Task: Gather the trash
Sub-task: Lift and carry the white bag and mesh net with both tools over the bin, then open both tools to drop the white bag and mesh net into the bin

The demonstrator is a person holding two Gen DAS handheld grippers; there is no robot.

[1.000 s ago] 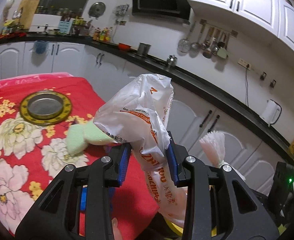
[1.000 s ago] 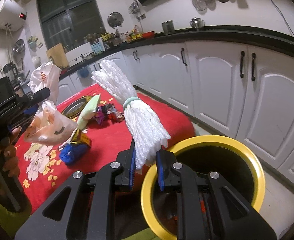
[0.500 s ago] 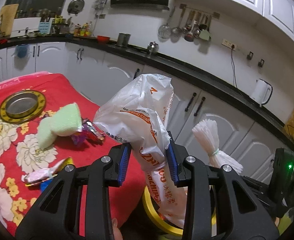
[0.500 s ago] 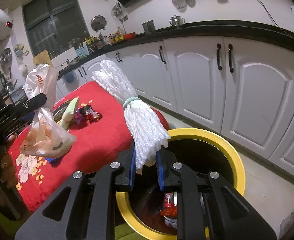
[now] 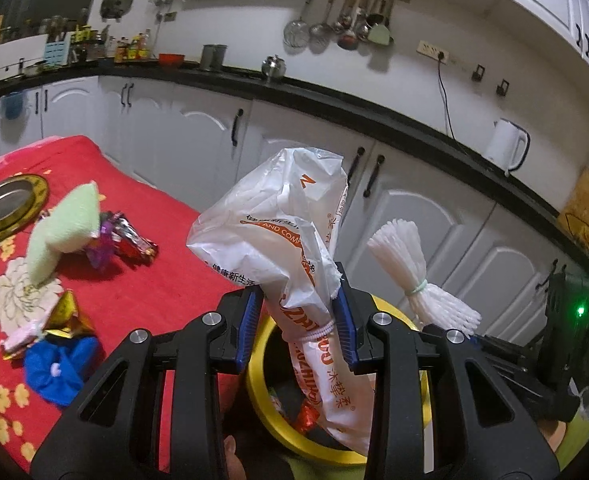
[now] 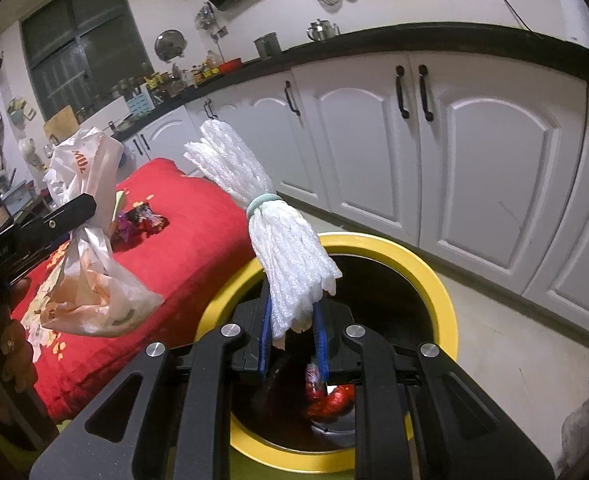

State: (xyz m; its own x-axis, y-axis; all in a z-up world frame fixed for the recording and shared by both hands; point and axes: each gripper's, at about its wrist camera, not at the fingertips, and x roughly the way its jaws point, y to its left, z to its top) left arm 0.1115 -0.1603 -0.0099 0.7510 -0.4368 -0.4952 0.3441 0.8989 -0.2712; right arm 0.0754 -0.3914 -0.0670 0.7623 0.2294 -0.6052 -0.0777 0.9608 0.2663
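Note:
My left gripper [image 5: 297, 326] is shut on a white plastic bag with orange print [image 5: 290, 240] and holds it over the yellow-rimmed bin [image 5: 262, 412]. The bag also shows in the right wrist view [image 6: 82, 240]. My right gripper [image 6: 292, 334] is shut on a white foam net bundle tied with a green band [image 6: 270, 224], held over the bin's yellow rim [image 6: 446, 320]. The bundle also shows in the left wrist view [image 5: 410, 276]. Red wrappers [image 6: 330, 396] lie inside the bin.
A table with a red flowered cloth [image 5: 146, 280] stands left of the bin. On it lie a green sponge [image 5: 66, 228], shiny candy wrappers [image 5: 126, 240], a blue cloth with a gold wrapper [image 5: 60, 356] and a round metal dish [image 5: 8, 208]. White cabinets [image 6: 474, 152] stand behind.
Both grippers have moved away from the table to above the bin, each still gripping its item. The bin's opening now lies under both.

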